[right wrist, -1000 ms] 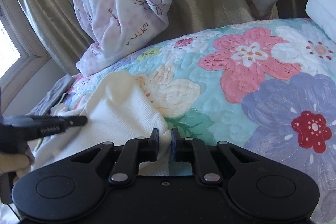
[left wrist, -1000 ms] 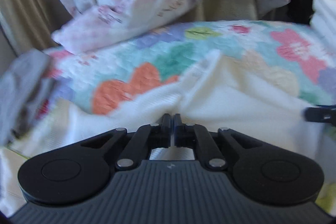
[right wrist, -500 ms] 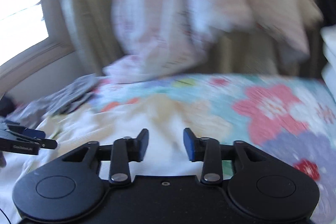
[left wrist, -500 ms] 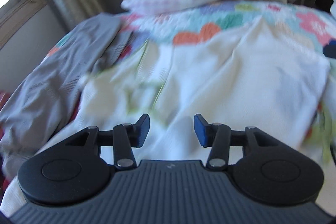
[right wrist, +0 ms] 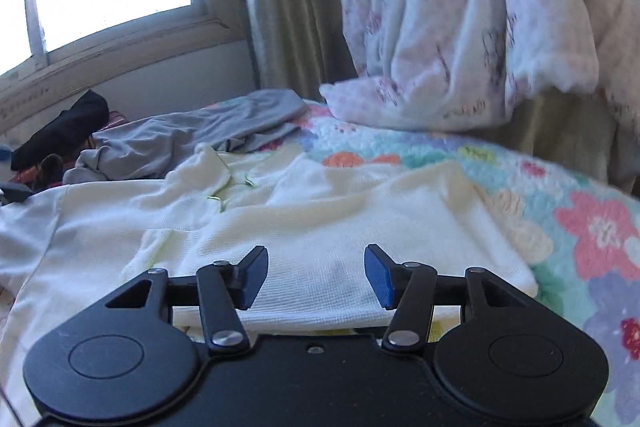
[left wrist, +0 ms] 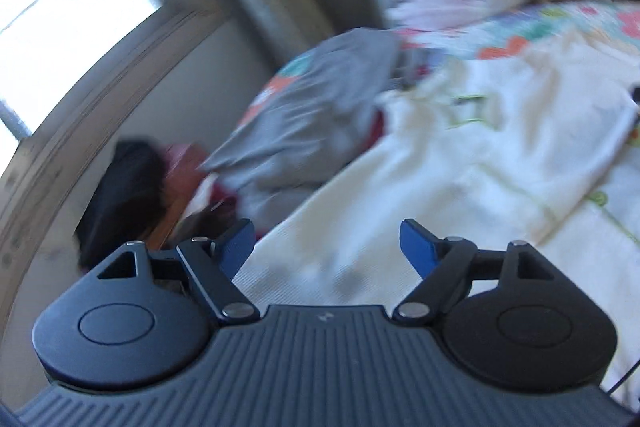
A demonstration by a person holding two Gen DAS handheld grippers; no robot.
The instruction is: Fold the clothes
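clutter rings the work: a grey garment (right wrist: 192, 139) beyond the far edge of the cream shirt (right wrist: 340, 227), a pale printed blanket (right wrist: 460, 27) heaped behind. the shirt lies folded on the floral quilt (right wrist: 592, 227), its long axis across the bed. left gripper (left wrist: 326, 241) and right gripper (right wrist: 316, 277) tilt downward above it, jaws opening, nothing between them.

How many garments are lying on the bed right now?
2: a cream shirt spread just ahead of the right tool, and a grey garment crumpled behind it toward the window. More may be hidden.
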